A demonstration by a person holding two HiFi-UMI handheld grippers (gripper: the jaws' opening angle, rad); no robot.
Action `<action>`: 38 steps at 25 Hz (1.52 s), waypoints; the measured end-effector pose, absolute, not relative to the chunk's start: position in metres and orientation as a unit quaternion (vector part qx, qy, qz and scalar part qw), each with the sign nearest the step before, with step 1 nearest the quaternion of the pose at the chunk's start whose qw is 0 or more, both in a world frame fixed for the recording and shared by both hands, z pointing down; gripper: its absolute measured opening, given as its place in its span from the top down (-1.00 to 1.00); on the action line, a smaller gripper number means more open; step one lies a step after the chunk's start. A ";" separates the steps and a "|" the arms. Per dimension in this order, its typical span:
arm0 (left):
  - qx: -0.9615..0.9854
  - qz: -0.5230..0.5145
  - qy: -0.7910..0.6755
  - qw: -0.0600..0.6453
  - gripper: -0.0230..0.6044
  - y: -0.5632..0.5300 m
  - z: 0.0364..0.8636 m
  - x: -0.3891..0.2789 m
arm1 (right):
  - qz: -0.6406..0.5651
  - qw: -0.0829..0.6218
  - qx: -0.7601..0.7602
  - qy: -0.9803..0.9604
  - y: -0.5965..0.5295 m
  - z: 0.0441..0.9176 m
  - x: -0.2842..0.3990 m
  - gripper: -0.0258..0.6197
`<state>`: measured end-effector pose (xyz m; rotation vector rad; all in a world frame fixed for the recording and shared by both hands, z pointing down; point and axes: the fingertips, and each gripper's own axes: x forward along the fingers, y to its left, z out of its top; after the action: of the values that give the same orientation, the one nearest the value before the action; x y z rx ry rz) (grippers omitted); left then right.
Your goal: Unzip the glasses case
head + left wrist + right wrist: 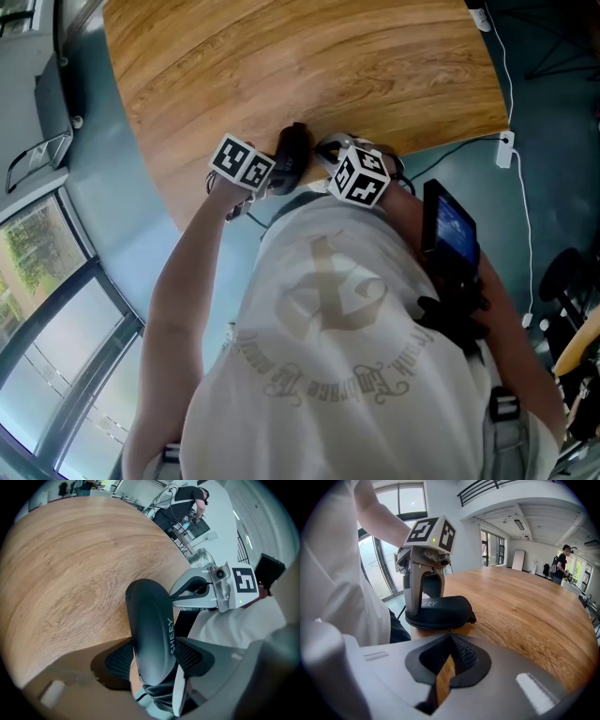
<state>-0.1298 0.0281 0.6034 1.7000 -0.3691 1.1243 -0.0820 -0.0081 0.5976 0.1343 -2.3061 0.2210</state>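
Note:
A black zipped glasses case (292, 150) with white lettering lies at the near edge of the wooden table (309, 66). My left gripper (152, 656) is shut on the glasses case (150, 616), one ribbed pad pressing on each long side. In the right gripper view it holds the case (443, 611) by the left end. My right gripper (450, 633) is shut, its tips right at the case's seam. A thin dark zip pull runs from the tips to the case. From the left gripper view, the right gripper (174, 597) meets the case's right side.
The table's curved edge runs just under both grippers, with blue-grey floor (141, 234) below. A dark device (452, 230) hangs on my chest. A white cable and plug strip (506, 150) lie on the floor to the right. A person (560, 559) stands far off.

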 end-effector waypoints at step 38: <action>0.706 0.622 0.021 0.338 0.02 0.060 0.601 -0.150 | 0.071 0.397 0.056 -0.913 -0.008 0.597 -0.081 0.91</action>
<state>-0.1497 0.0600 0.6013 1.8406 0.0539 1.6202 -0.0814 -0.0077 0.5970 0.1408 -2.3129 0.1793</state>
